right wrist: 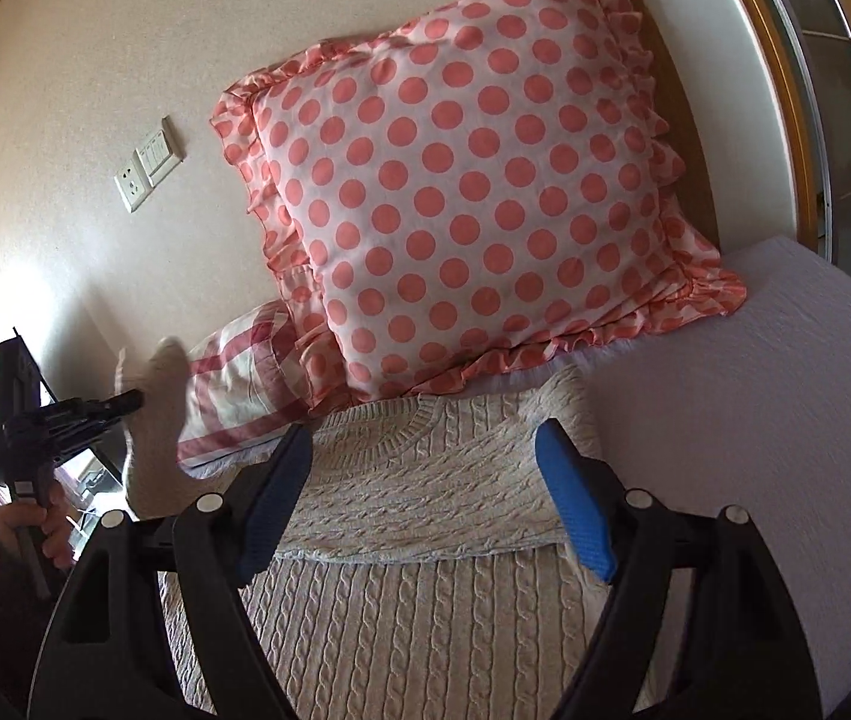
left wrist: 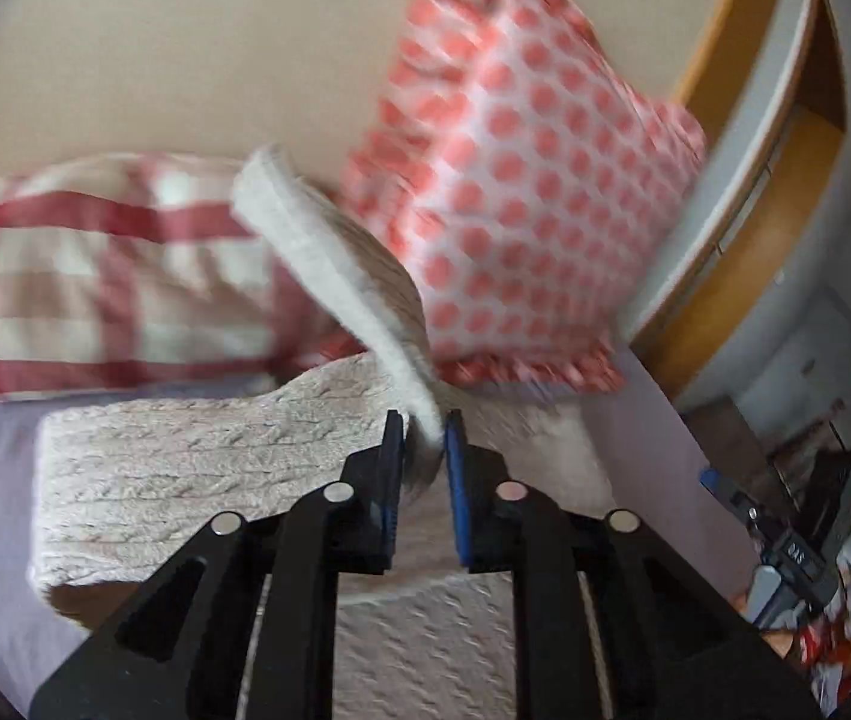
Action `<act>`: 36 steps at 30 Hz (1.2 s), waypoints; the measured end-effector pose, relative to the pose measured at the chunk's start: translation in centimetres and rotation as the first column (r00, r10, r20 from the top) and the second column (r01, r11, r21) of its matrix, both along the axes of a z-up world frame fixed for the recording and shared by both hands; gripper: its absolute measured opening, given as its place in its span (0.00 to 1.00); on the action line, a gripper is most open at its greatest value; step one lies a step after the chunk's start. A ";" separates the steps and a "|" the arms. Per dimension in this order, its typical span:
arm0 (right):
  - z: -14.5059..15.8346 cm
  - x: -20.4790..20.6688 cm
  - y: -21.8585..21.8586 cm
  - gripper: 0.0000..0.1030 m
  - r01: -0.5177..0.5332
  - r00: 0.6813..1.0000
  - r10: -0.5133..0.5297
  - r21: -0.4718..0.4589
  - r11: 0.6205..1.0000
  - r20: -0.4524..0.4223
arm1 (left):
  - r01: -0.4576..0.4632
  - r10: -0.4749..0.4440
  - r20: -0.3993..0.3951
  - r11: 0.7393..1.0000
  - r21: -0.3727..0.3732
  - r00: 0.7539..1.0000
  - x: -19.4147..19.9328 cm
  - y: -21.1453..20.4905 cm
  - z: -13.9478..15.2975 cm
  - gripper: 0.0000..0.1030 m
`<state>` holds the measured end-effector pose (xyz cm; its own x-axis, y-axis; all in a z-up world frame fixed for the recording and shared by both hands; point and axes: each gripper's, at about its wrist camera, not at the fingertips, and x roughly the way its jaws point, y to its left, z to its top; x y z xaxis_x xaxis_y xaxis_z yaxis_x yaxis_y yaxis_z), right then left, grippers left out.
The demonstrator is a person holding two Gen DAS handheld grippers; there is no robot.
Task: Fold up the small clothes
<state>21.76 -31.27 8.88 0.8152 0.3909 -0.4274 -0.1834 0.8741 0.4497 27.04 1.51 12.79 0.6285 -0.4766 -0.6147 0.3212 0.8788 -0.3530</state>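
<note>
Left wrist view: the left gripper [left wrist: 423, 429] was closed on a sleeve [left wrist: 329, 252] of the cream cable-knit sweater [left wrist: 197, 468], the fabric pinched between its blue pads [left wrist: 457, 480].
Sleeve position: lifted clear of the garment body and standing up and away from the jaws, apparently so that it could be carried across the torso.
Right wrist view: the right gripper [right wrist: 425, 498] stood wide open and held nothing, hovering above the sweater [right wrist: 425, 492] near the neckline [right wrist: 392, 432].
Reason for right gripper's stance: judged to be ready to pin or smooth the body while the sleeve was folded.
Garment location: spread flat on the bed [right wrist: 755, 390], collar towards the pillows.
Surroundings: polka-dot pillow [right wrist: 473, 192] leaning on the wall; striped pillow [right wrist: 239, 396] beside it, just beyond the collar.
Left gripper seen from right: raised at far left [right wrist: 125, 402], sleeve hanging from it.
Image quality: left view blurred.
</note>
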 end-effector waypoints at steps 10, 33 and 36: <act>-4.0 5.0 -1.1 0.55 -0.029 0.967 0.049 0.085 0.996 -0.249 | 0.007 -0.016 0.067 0.991 0.134 0.998 -8.3 -1.0 -2.9 0.62; -8.0 7.1 -2.8 0.17 0.132 0.903 -0.084 0.087 0.987 -0.421 | -0.167 0.157 -0.165 0.985 -0.051 0.974 -20.6 12.0 -10.8 0.72; -6.0 2.2 -3.3 0.59 0.093 0.940 -0.068 0.062 0.994 -0.334 | -0.145 0.131 -0.167 0.987 -0.075 0.977 -21.8 11.8 -11.2 0.72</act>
<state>23.98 -34.55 2.86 0.6626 0.3715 -0.6503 0.0569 0.8408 0.5383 5.19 13.31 1.60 0.5880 -0.4477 -0.6736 0.1317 0.8747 -0.4664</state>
